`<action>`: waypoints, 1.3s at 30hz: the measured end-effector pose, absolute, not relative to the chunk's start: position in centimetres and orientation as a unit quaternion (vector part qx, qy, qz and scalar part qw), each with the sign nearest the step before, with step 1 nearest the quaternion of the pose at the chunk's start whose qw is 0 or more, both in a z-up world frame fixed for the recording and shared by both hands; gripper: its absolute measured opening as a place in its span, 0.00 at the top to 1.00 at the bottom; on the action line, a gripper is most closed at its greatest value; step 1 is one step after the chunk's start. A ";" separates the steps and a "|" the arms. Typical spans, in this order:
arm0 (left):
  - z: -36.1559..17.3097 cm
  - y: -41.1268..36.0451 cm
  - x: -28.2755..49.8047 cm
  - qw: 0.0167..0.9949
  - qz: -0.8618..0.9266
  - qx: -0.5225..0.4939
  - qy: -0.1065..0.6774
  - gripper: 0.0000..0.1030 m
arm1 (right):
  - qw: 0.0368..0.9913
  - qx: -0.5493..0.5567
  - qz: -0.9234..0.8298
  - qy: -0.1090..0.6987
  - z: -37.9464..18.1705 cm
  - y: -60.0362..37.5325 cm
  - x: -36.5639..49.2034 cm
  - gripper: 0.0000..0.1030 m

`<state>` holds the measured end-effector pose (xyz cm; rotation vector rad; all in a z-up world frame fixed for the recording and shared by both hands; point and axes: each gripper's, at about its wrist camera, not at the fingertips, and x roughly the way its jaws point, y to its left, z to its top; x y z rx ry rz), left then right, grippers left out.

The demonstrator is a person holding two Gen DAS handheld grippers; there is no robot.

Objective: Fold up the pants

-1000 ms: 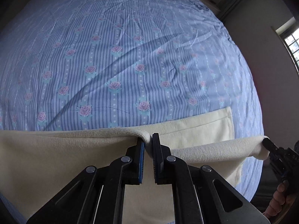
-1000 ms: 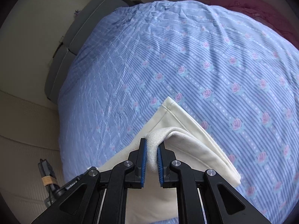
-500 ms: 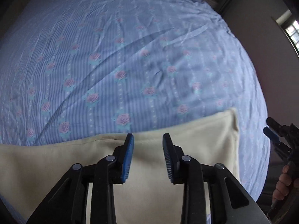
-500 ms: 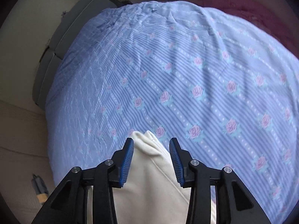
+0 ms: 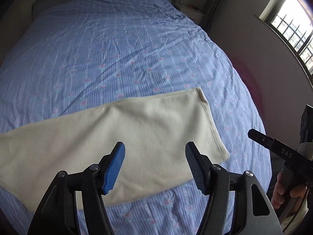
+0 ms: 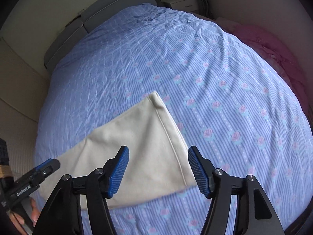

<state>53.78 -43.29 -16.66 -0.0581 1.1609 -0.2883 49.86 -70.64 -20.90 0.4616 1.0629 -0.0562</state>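
The cream pants (image 5: 121, 135) lie flat and folded on the blue rose-patterned bed sheet (image 5: 127, 54), with the hemmed end to the right. They also show in the right wrist view (image 6: 140, 146), hem edge toward the right. My left gripper (image 5: 154, 164) is open and empty, raised above the near part of the pants. My right gripper (image 6: 158, 168) is open and empty, above the hem end. The right gripper's black body (image 5: 277, 150) shows at the right edge of the left wrist view; the left gripper's body (image 6: 35, 176) shows at the lower left of the right wrist view.
The bed's grey headboard (image 6: 93, 19) is at the far end, with a white nightstand (image 6: 182, 2) beside it. A pink blanket (image 6: 270, 47) lies at the bed's right side. A barred window (image 5: 293, 29) is on the right wall.
Both grippers let go of the folded pants edge, opened wide and pulled up and back. The pants now lie flat on the sheet.
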 end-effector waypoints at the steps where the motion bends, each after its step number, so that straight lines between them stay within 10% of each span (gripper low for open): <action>1: -16.7 -42.6 52.4 0.828 -0.120 -0.031 0.547 0.35 | 0.834 0.216 -0.024 0.508 -21.1 -70.3 48.8 0.38; 22: -15.5 -6.2 29.3 0.819 0.117 -0.189 0.528 0.27 | 0.801 0.061 0.253 0.540 -14.8 -33.7 35.9 0.38; 39: -22.4 23.0 32.6 0.799 0.083 -0.248 0.541 0.25 | 0.776 0.091 0.138 0.609 -20.6 -9.3 34.5 0.38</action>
